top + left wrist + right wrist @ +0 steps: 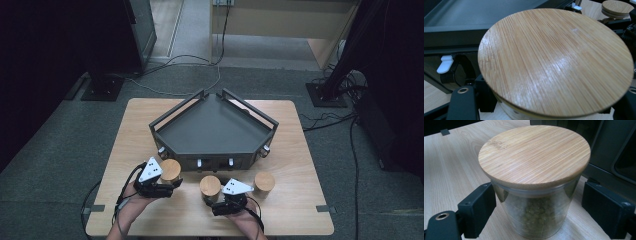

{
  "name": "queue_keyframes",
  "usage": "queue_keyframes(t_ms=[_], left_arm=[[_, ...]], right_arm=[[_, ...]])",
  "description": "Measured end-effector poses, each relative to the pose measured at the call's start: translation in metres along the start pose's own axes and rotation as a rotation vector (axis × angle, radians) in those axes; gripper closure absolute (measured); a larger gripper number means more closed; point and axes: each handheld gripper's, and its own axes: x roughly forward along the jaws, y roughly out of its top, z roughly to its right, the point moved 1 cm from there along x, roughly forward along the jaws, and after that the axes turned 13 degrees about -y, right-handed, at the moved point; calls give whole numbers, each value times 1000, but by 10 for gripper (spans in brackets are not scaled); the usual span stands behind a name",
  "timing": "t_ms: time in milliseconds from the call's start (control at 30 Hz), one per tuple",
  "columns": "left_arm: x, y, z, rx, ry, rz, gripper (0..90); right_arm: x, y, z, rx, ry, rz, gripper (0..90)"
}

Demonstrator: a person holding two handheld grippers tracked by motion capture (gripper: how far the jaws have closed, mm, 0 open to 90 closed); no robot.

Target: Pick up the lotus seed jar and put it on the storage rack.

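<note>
High view has my left gripper clamped on the left jar at lower centre-left, my right gripper standing wide around the middle jar, so next I'd close it before lifting toward the tray.

The bamboo lid hides the left jar's contents and the finger pads.

Pale striped bamboo lids are topping clear glass jars of green beans; the tray is showing dark grey.
</note>
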Motion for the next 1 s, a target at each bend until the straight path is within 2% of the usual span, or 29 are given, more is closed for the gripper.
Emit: queue_keyframes(t_ms=[1000], left_arm=[[-2, 18, -12, -25, -23, 10, 252]], right_arm=[[0, 0, -1, -3, 0, 0, 121]])
